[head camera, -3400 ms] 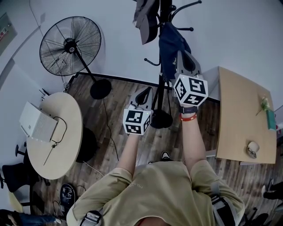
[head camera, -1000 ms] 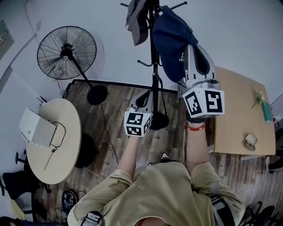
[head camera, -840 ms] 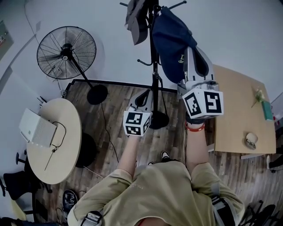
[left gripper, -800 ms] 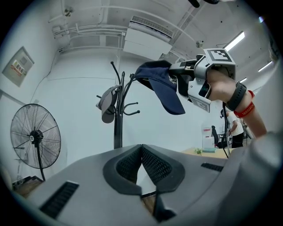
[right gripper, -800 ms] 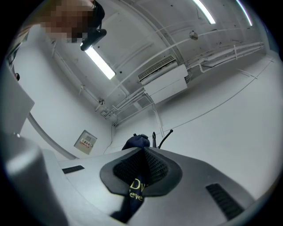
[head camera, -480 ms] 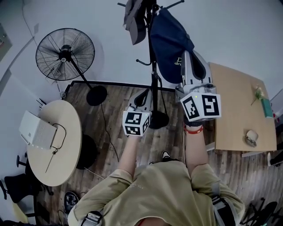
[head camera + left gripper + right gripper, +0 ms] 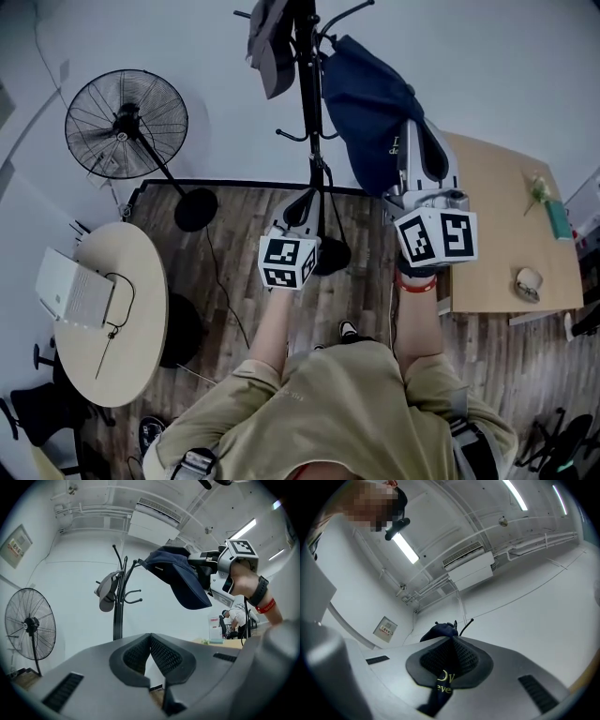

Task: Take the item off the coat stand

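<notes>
Beside the stand (image 7: 307,112), the cap (image 7: 370,112) hangs pinched in the right gripper (image 7: 413,141).
Head view: the cap sits just beside the upper hooks, with a table (image 7: 497,234) on the right and open floor below. Left gripper view: the left gripper (image 7: 150,651) is closed and empty; pulled sideways, the cap's edge may snag a hook and rock the stand. Right gripper view: the jaws clamp the cap's fabric; a thin bite could slip.

1. I wear a khaki short-sleeved shirt (image 7: 328,412).
2. A red band (image 7: 415,284) sits on my right wrist, beside a black strap (image 7: 412,272).
3. My left gripper (image 7: 150,641) and right gripper (image 7: 452,645) have smooth grey shells with black, mesh-textured pads and dark slotted vents.
4. Each carries a white cube (image 7: 289,261) printed with black square markers.
</notes>
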Motion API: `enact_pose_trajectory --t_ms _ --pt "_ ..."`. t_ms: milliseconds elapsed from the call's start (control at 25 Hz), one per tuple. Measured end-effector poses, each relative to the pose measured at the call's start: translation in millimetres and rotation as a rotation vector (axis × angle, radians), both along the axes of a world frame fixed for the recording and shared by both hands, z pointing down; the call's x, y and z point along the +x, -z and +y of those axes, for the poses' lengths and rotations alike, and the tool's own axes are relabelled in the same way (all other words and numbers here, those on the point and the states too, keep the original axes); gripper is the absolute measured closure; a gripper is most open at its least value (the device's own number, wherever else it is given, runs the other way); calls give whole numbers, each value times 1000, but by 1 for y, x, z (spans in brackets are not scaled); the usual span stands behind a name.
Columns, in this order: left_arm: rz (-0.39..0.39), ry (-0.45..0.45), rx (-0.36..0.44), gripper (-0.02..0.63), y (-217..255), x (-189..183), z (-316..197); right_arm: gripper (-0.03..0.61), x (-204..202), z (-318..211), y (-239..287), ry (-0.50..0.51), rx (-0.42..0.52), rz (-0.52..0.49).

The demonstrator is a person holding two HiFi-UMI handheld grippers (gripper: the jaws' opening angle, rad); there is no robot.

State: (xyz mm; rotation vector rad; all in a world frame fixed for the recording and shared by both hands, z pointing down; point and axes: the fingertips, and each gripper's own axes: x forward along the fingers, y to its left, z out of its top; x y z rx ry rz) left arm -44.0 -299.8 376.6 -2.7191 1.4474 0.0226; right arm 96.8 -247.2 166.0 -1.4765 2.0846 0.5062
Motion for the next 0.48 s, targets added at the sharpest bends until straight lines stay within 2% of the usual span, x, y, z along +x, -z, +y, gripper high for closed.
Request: enact_pose_trajectory --t_ms 160,480 --pt "-6 -37 -5 591 -2 14 -1 555 17 -1 -20 -47 -46 -1" --pt "-23 -102 -13 591 -10 43 -1 555 43 -14 -84 -124 -202 -10"
